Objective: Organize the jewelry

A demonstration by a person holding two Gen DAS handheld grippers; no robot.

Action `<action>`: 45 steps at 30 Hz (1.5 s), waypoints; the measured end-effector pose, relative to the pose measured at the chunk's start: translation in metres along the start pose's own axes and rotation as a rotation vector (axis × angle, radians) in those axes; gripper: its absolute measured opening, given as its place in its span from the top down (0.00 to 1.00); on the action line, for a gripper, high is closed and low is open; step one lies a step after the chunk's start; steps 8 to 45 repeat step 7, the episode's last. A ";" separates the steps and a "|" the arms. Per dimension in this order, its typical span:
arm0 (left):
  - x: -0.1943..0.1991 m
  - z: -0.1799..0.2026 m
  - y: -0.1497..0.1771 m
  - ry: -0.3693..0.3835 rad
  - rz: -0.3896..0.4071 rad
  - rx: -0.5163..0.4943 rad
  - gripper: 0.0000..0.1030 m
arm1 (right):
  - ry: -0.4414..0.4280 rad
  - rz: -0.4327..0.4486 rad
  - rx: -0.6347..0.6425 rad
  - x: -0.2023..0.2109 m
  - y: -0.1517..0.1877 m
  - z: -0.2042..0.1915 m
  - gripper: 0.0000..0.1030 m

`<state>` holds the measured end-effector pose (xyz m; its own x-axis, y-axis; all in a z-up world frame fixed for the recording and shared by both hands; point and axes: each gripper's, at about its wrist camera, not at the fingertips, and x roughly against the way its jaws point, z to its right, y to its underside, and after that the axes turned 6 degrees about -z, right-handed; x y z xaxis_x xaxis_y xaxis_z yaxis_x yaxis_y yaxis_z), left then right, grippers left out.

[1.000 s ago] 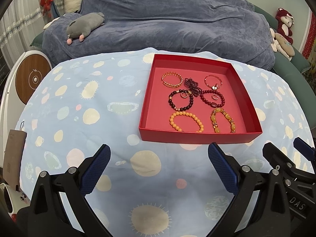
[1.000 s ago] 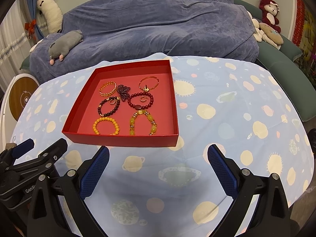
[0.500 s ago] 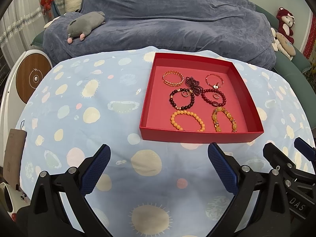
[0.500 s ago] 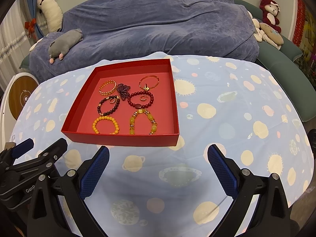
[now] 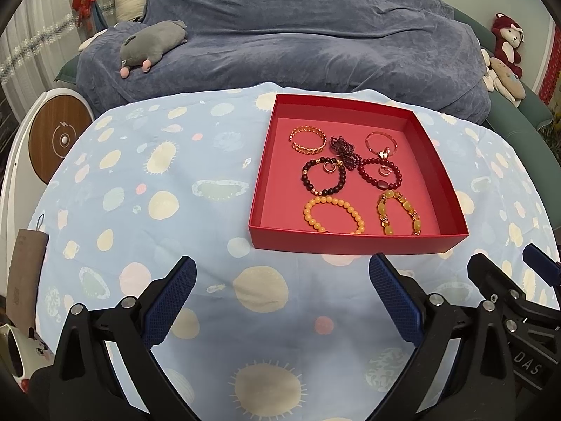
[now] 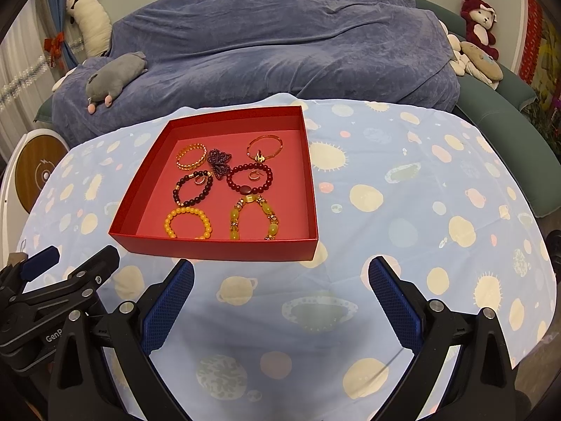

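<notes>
Planet-print cloth covers the counter [image 5: 140,193]. Red tray [image 5: 354,242], centre frame, holds all bracelets [image 5: 333,215] in neat rows; nothing loose outside. My left gripper [image 5: 282,301] and right gripper [image 6: 280,301] gape, empty. Looks nearly done.

the red tray [image 5: 354,244] sits a little lower and larger in the left wrist view than a second ago, its near wall now closer to the left tool [image 5: 282,291]; in the right wrist view the tray [image 6: 217,249] has likewise slid down toward the right tool [image 6: 280,293], its near wall now just above the left fingertip [image 6: 175,284]; the couch [image 6: 280,42] behind has dropped slightly in frame as well; both cameras have eased forward over the counter [image 6: 403,210].
</notes>
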<state>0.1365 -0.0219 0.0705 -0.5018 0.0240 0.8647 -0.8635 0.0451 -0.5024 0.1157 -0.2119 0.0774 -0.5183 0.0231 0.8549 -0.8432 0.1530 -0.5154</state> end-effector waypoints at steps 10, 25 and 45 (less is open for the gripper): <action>0.001 -0.002 -0.001 0.004 0.003 0.004 0.09 | 0.000 0.000 0.001 -0.001 0.000 0.000 0.07; 0.001 -0.002 -0.001 0.004 0.003 0.004 0.09 | 0.000 0.000 0.001 -0.001 0.000 0.000 0.07; 0.001 -0.002 -0.001 0.004 0.003 0.004 0.09 | 0.000 0.000 0.001 -0.001 0.000 0.000 0.07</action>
